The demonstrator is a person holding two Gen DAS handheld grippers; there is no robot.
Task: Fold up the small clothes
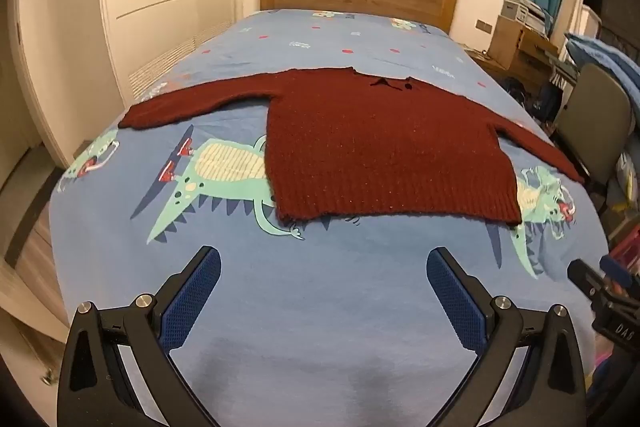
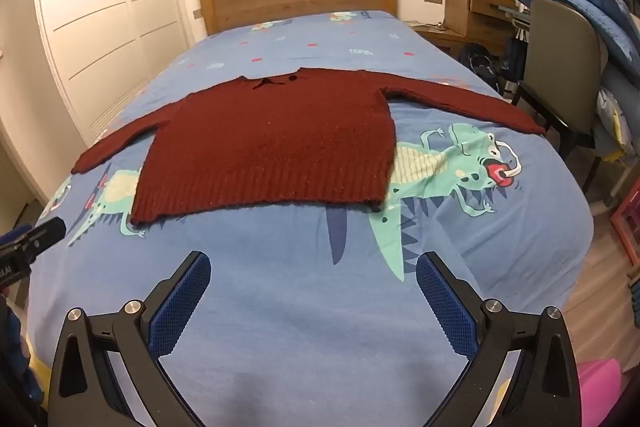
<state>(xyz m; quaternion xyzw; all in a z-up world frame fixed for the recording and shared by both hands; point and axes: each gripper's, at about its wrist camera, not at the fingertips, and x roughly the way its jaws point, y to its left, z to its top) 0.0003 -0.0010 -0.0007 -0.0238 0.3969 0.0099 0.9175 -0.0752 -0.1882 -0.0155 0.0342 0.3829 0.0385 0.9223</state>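
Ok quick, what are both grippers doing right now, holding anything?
Left gripper: open, holding nothing, short of the red sweater.
Right gripper: open, holding nothing, also short of the sweater.

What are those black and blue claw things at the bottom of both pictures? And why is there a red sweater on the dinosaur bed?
Those claws are grabbing tools that a person holds, one in each hand. Each has a small camera looking forward along its fingers, so one picture comes from the left tool and the other from the right tool. Both tools are open and hold nothing. On the bed, a dark red sweater lies flat with its sleeves spread out, not yet folded. Neither tool touches it.
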